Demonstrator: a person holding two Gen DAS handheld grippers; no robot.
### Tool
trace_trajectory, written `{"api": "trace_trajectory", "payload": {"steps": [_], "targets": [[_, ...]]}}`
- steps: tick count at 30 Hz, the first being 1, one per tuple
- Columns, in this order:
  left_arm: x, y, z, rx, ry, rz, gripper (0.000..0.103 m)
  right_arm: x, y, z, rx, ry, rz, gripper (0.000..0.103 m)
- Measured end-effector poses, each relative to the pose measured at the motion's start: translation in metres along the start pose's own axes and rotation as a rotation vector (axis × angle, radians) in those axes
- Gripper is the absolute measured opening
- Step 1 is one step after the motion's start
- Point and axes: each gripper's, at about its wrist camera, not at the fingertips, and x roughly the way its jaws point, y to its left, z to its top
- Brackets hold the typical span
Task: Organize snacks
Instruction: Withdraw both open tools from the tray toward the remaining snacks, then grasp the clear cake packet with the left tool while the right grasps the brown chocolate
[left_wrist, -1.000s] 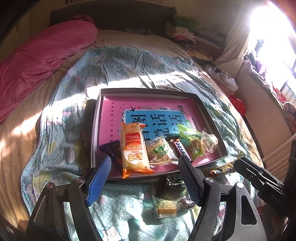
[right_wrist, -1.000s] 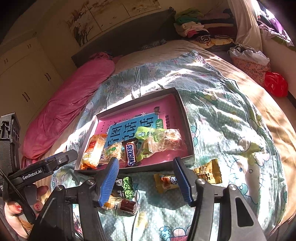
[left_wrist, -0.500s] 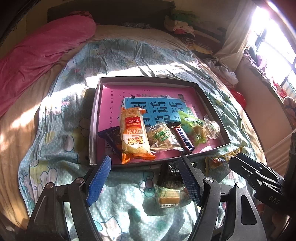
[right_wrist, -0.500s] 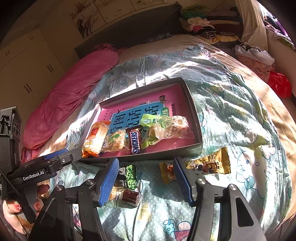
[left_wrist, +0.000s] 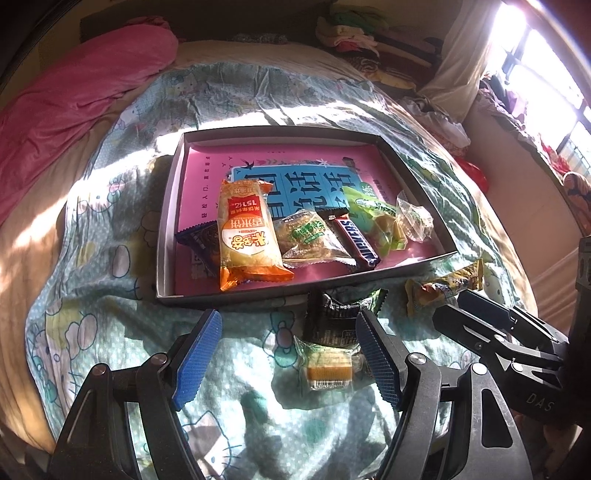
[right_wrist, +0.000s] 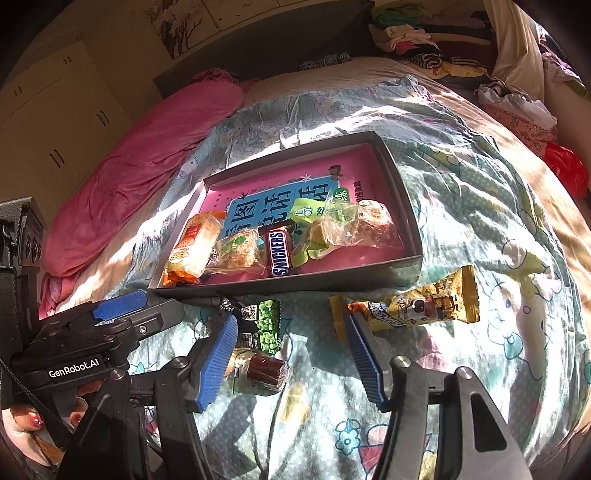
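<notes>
A grey shallow box (left_wrist: 258, 295) (right_wrist: 402, 177) with a pink and blue book inside lies on the bed. In it sit an orange snack pack (left_wrist: 245, 236), a green-label cake (left_wrist: 310, 236), a Snickers bar (left_wrist: 356, 240) (right_wrist: 279, 251) and clear wrapped sweets (right_wrist: 354, 225). On the quilt in front lie a black and green pack (left_wrist: 332, 321) (right_wrist: 260, 325), a small wrapped cake (left_wrist: 327, 369) (right_wrist: 258, 369) and a yellow pack (right_wrist: 417, 306) (left_wrist: 443, 288). My left gripper (left_wrist: 288, 354) is open above the quilt, its right finger beside the small cake. My right gripper (right_wrist: 291, 358) is open and empty over these loose snacks.
A pink duvet (left_wrist: 74, 92) lies at the far left of the bed. Piled clothes (right_wrist: 406, 33) sit at the headboard side, a red bag (right_wrist: 565, 170) at the right. The floral quilt (left_wrist: 110, 258) surrounds the box.
Both grippers have drawn back and lowered toward the loose snacks in front of the box. Both stay open; no snack has moved.
</notes>
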Motion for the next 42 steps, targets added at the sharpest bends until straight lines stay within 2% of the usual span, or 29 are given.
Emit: {"api": "trace_trajectory", "payload": {"steps": [22,38,42], "targets": [[0.017,-0.007,-0.028,0.040,0.113,-0.023,0.077,0.043,0.023,-0.039,-0.131,0.170,-0.044,0.060],[0.045,-0.017,-0.034,0.020,0.213,-0.041,0.076,0.062,0.031,-0.044,-0.218,0.157,-0.019,0.039],[0.051,-0.016,-0.033,0.003,0.227,-0.044,0.076,0.061,0.030,-0.044,-0.241,0.154,-0.035,0.038]]}}
